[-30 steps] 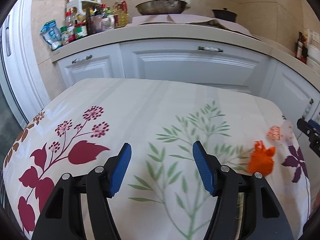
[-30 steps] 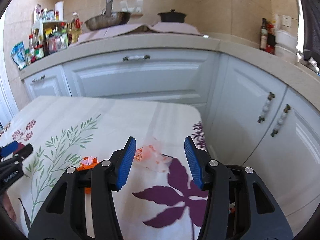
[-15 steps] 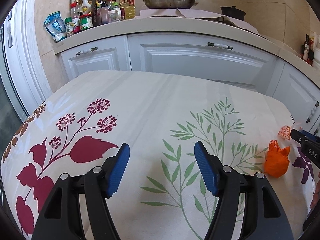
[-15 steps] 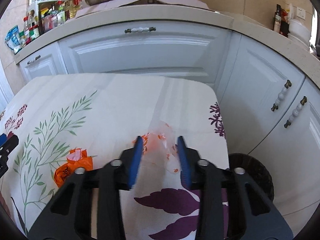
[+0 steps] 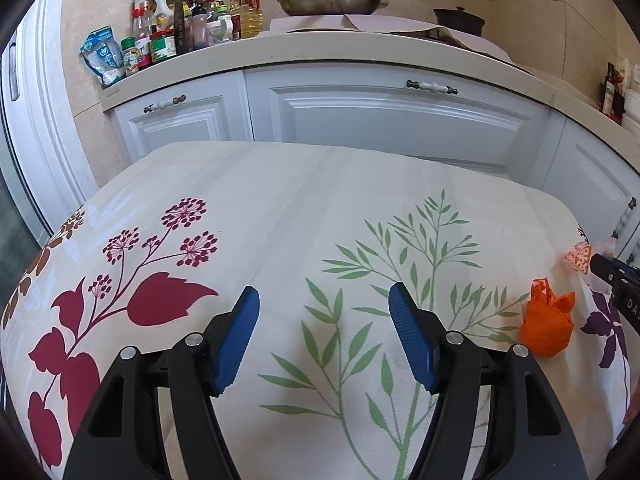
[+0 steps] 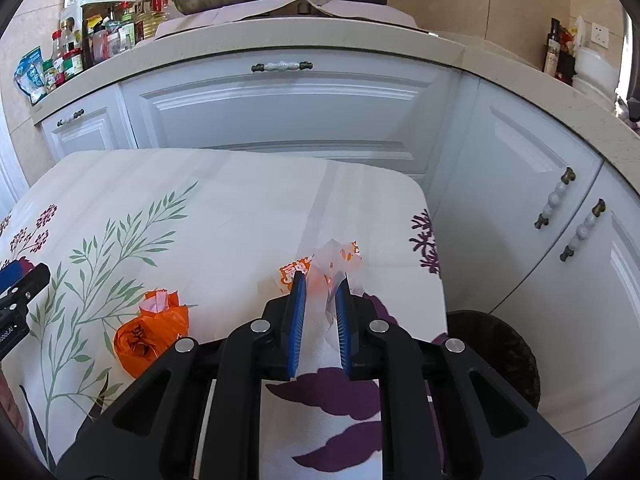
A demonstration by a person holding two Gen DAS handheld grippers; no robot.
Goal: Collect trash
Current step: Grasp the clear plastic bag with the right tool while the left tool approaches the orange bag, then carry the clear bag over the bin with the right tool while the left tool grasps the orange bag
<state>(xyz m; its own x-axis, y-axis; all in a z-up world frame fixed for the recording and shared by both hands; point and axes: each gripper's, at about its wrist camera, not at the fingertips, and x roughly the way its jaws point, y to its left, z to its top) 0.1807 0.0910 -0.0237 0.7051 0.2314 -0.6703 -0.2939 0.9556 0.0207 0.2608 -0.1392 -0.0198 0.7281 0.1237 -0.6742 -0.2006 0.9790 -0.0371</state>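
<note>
Floral-printed tablecloth (image 6: 224, 216) carries your trash. Your right gripper (image 6: 320, 294) has just pinched shut on the clear orange-printed plastic wrapper (image 6: 334, 258) near the table's right edge; flimsy film could slip free when lifted. Your left gripper (image 5: 324, 320) gapes empty; the crumpled orange plastic bag (image 6: 150, 338) waits.

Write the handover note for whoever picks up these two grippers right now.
Right hand-held gripper: has just closed on the clear wrapper with orange print, near the table's right edge; wrapper pinched between the pads.
Left hand-held gripper: open, nothing between its fingers, hovering over the flowered tablecloth.
Orange crumpled bag: lies loose on the cloth, between the two grippers.
Dark round bin: on the floor beside the table's right edge, partly hidden; what is inside cannot be seen.
Done: wrapper grasped.
Left: carry the wrapper off the table, probably to that bin, then collect the orange bag.
</note>
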